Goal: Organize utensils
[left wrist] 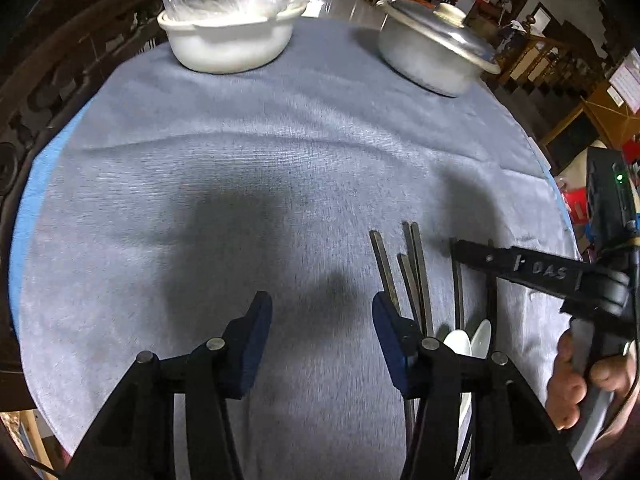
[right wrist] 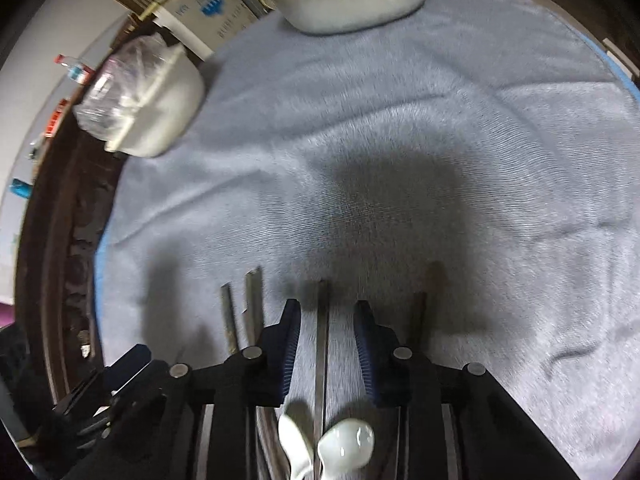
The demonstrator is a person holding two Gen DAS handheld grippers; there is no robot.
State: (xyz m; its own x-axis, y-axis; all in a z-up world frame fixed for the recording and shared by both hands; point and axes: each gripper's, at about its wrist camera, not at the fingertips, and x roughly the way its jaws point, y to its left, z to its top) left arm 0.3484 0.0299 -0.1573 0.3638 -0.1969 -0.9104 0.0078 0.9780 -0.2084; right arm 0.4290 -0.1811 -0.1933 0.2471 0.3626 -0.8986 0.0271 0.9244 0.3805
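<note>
Presently you are working both tools over a cluster of utensils lying on the grey cloth (left wrist: 256,168) at the near edge of the round table. Your right gripper (right wrist: 328,354) is straddling one dark metal chopstick (right wrist: 322,344); its jaws are standing narrow, with a sliver of cloth showing on each side of the stick, so the pads are not yet pressing it. Your left gripper (left wrist: 322,340) is standing about half wide over bare cloth, holding nothing, with its right pad beside the leftmost chopsticks (left wrist: 404,276).

The sticks are lying roughly parallel, a few crossing or touching. Two white ceramic spoons (right wrist: 340,446) are resting at their near ends, just under your right tool.

Risks, as judged from this position:
- The stick is thin and flat on soft pile. If you are closing too high, the pads are likely meeting above it and missing; too low, and they are pinching cloth with it.
- The view is blurred, suggesting haste; a skewed closure could be rolling the stick sideways into its neighbours.
- The spoons are smooth and close by. A drag towards you could be knocking them off the table edge.
- Your two tools are crowding each other; a collision could be scattering the group.

The white bowl (left wrist: 228,46) and lidded metal pot (left wrist: 432,52) are standing well apart, clear of trouble.
</note>
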